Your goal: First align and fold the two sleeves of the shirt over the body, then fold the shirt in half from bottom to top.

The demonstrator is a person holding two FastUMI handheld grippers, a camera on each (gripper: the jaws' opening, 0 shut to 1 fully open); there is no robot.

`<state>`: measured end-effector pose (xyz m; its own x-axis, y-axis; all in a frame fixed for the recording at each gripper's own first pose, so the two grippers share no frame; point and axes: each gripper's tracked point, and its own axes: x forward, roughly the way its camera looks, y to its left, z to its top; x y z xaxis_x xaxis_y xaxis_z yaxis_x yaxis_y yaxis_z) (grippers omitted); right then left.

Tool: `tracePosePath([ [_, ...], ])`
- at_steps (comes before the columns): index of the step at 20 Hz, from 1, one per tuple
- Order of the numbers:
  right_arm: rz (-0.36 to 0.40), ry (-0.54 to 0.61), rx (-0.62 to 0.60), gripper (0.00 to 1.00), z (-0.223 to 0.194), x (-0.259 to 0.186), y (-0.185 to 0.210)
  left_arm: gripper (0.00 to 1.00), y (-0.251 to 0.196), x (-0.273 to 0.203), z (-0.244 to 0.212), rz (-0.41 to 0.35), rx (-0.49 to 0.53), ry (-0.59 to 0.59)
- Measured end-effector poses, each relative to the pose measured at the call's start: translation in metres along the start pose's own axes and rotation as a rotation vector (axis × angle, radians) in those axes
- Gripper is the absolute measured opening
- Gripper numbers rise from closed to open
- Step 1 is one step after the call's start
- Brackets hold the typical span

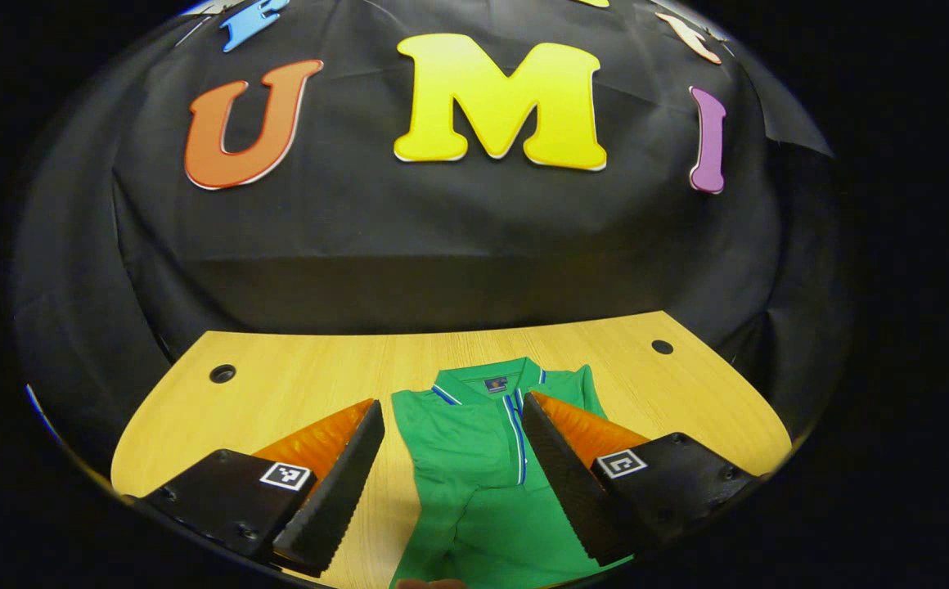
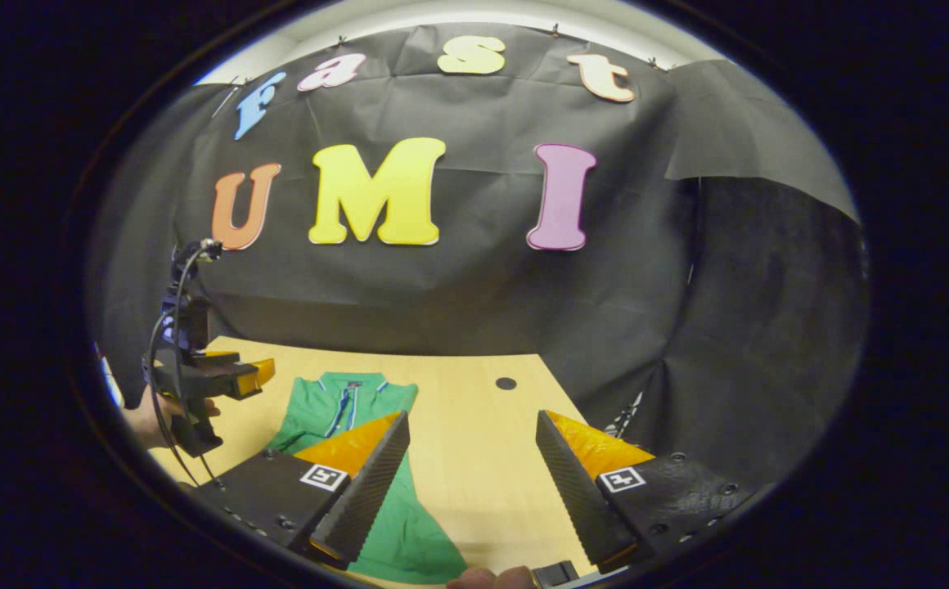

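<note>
The left gripper (image 1: 452,425) hangs nearest, its ridged fingers apart and empty, straddling the green shirt (image 1: 483,458) from above. The shirt lies flat on the wooden table (image 1: 311,376), collar toward the far wall, its long axis running away from the person. The right gripper (image 2: 472,438), also spread and empty, hovers over bare wood with the shirt off to its left, so the left gripper looks closer. The knit looks soft and limp.

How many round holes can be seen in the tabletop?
2 in the left gripper view: one hole near the far left corner, another near the far right corner, flanking the green polo shirt. More may be hidden.
</note>
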<state>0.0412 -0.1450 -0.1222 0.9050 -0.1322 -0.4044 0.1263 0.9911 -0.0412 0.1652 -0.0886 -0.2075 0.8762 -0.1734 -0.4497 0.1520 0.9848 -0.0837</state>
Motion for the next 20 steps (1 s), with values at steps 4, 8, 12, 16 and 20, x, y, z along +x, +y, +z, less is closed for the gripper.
tracePosePath([
  [4, 0.087, 0.020, -0.034, 0.95, -0.013, 0.000, 0.020, 1.00, 0.012, -0.062, 0.004, 0.028, -0.028, -0.046],
  [8, 0.153, 0.077, -0.082, 0.97, -0.042, -0.008, 0.035, 1.00, 0.031, -0.126, -0.028, 0.059, -0.018, -0.034],
  [12, 0.189, 0.130, -0.120, 0.95, -0.072, -0.022, 0.043, 1.00, 0.058, -0.175, -0.065, 0.107, -0.020, 0.000],
  [16, 0.205, 0.218, -0.131, 0.98, -0.113, -0.029, 0.042, 1.00, 0.061, -0.205, -0.108, 0.101, -0.048, 0.084],
  [20, 0.191, 0.358, -0.138, 0.96, -0.172, -0.034, 0.031, 1.00, 0.045, -0.217, -0.191, 0.014, -0.066, 0.319],
])
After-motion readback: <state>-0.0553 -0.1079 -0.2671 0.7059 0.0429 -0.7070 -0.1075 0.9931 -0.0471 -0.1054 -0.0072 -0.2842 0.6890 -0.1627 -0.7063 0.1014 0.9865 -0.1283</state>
